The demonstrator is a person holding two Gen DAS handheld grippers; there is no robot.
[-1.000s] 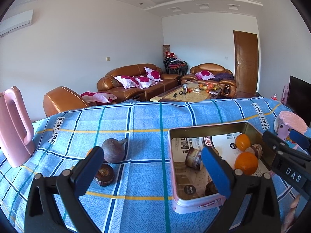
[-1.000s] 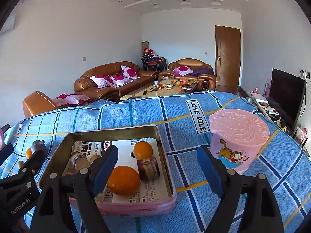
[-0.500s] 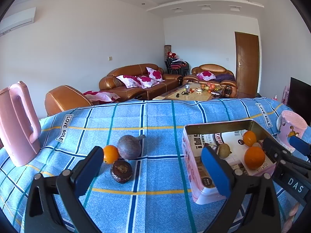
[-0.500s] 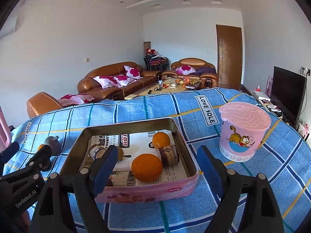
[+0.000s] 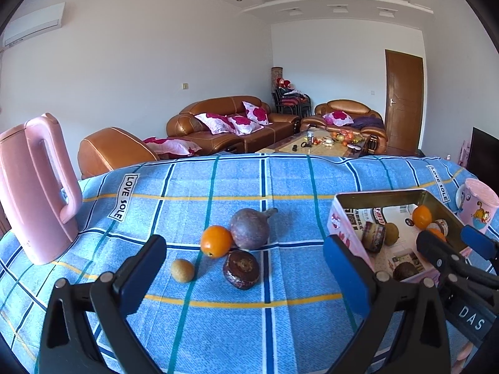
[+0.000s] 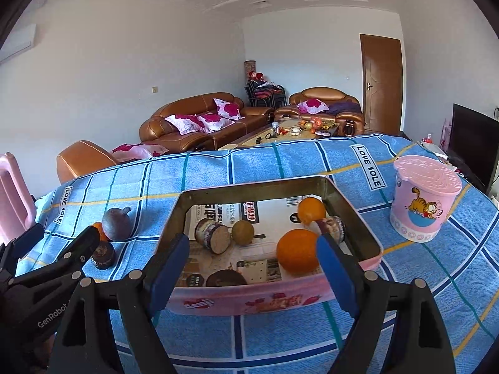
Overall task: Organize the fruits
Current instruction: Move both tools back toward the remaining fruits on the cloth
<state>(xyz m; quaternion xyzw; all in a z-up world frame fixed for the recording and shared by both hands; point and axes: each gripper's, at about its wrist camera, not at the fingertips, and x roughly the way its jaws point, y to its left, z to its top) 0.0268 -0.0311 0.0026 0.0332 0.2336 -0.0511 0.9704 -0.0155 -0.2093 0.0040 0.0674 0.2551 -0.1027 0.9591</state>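
Observation:
Loose on the blue checked cloth lie an orange (image 5: 216, 241), a purple stemmed fruit (image 5: 250, 228), a dark brown fruit (image 5: 241, 269) and a small brownish kiwi (image 5: 182, 270). My left gripper (image 5: 243, 275) is open and empty, just in front of them. The pink tin tray (image 6: 274, 299) holds two oranges (image 6: 297, 251), a kiwi (image 6: 243, 232) and several dark fruits; it also shows in the left wrist view (image 5: 338, 219). My right gripper (image 6: 252, 269) is open and empty, at the tray's near wall.
A pink kettle (image 5: 34, 187) stands at the table's left. A pink Garfield cup (image 6: 422, 196) stands right of the tray. Beyond the table's far edge are brown sofas and a coffee table.
The left gripper has swung left from the tray to face the loose fruits, bringing the kiwi into view. The right gripper has drawn back a little from the tray.

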